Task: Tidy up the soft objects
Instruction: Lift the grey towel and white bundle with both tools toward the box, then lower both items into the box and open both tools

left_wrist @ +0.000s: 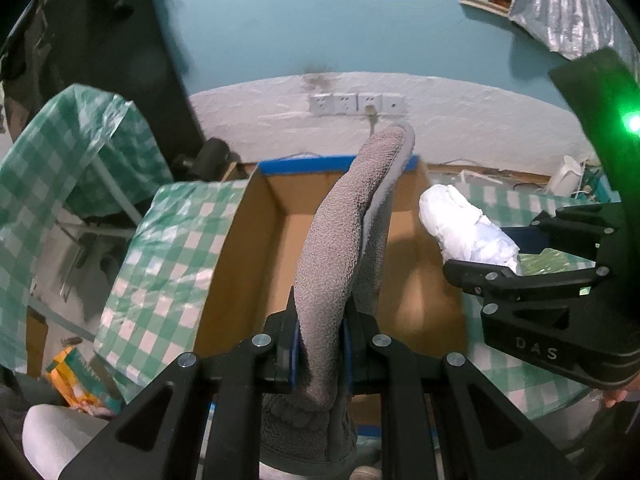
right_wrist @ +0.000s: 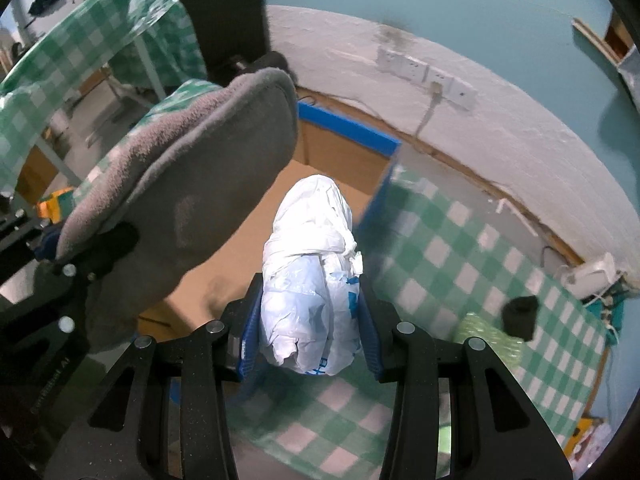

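My left gripper [left_wrist: 320, 344] is shut on a grey fleece slipper [left_wrist: 344, 240] and holds it above an open cardboard box [left_wrist: 256, 248] with a blue rim. The slipper also shows at the left of the right wrist view [right_wrist: 192, 184]. My right gripper [right_wrist: 308, 320] is shut on a white plastic bag bundle [right_wrist: 312, 272] with blue print, held over the box's right front corner. That bundle [left_wrist: 464, 224] and the right gripper [left_wrist: 520, 256] show at the right of the left wrist view. The box floor looks bare.
The box stands on a table with a green checked cloth [right_wrist: 460, 240]. A small black object [right_wrist: 520, 316] and a green shiny packet [right_wrist: 484, 332] lie on the cloth at the right. A white wall with sockets [left_wrist: 356, 104] is behind. A second checked table [left_wrist: 60, 152] stands left.
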{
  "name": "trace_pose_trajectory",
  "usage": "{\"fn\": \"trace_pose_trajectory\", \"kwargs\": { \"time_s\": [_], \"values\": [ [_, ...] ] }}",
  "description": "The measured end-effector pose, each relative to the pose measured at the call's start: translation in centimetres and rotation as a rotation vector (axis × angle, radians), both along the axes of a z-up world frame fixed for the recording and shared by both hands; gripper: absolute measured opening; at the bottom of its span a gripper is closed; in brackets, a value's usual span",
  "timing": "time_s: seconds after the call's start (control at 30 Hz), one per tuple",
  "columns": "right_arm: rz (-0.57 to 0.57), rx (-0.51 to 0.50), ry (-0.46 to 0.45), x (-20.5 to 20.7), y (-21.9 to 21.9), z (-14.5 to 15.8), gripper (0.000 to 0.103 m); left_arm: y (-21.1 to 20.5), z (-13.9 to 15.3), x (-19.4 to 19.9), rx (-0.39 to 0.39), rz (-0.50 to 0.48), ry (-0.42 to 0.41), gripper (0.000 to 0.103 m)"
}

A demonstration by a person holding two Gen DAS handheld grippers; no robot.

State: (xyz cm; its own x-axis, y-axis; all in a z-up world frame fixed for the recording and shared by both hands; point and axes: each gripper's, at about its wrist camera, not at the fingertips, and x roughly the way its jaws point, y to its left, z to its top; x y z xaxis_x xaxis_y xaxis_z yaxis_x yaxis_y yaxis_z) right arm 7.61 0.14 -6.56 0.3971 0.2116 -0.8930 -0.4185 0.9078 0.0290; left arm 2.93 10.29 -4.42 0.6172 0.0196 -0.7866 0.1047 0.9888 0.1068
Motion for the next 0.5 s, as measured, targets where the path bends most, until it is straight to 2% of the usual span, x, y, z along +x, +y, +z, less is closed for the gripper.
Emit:
{"fn": "trace_pose_trajectory", "kwargs": {
  "time_s": [0.3, 0.37, 0.47, 0.5],
  "values": [
    [0.035, 0.005, 0.038, 0.6, 2.5, -1.5, 0.043, 2.0, -1.9, 0.4, 0.012, 0.046, 0.053, 0.019],
    [0.034, 0.003, 0.039, 0.7, 2.7, -1.7, 0.043, 2.2, -2.1, 0.6, 0.016, 0.054, 0.058, 0.029],
    [0.029, -0.003, 0.038, 0.6, 2.8, -1.8, 0.050, 2.4, -2.2, 0.8, 0.022, 0.068, 0.060, 0.037],
    [0.028, -0.007, 0.037, 0.6, 2.8, -1.8, 0.057, 2.5, -2.3, 0.8, 0.022, 0.071, 0.057, 0.042]
  ]
}}
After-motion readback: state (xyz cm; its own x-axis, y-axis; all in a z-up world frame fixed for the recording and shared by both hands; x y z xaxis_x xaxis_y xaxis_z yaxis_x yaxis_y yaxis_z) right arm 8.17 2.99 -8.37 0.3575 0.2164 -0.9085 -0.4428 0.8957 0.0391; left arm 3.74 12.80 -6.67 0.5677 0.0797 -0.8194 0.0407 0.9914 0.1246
